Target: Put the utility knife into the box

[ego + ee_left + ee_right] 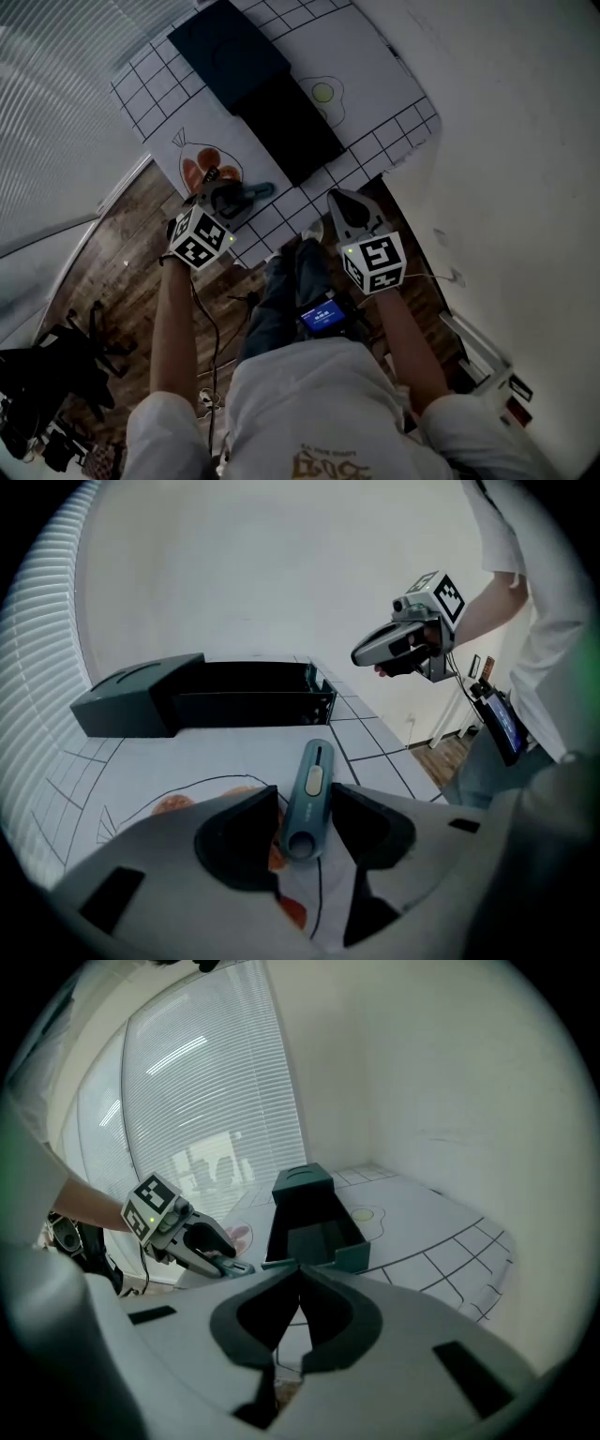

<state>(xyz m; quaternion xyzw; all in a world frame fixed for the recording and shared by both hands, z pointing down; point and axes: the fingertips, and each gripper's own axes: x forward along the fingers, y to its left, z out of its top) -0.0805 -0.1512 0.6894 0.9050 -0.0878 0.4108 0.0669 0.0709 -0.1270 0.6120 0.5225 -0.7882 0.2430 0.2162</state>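
Knife (314,775) flat near bench (234,752) front edge, between widely spread jaws of left hand-held gripper (306,803), not pinched. Close squarely on handle middle, lift level toward box (248,708) mid-bench. Right hand-held gripper (298,1269) closed, empty.

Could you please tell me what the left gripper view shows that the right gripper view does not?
Only the left gripper view: the whole utility knife, lying flat on the mat between the open jaws of the left hand-held gripper, whose pads do not press it.

Only the right gripper view: the right hand-held gripper with its jaws closed together on nothing, a look down into the open box, and the egg drawing.

Both: the dark box, its lid, the gridded mat, and the opposite hand-held gripper seen from outside.
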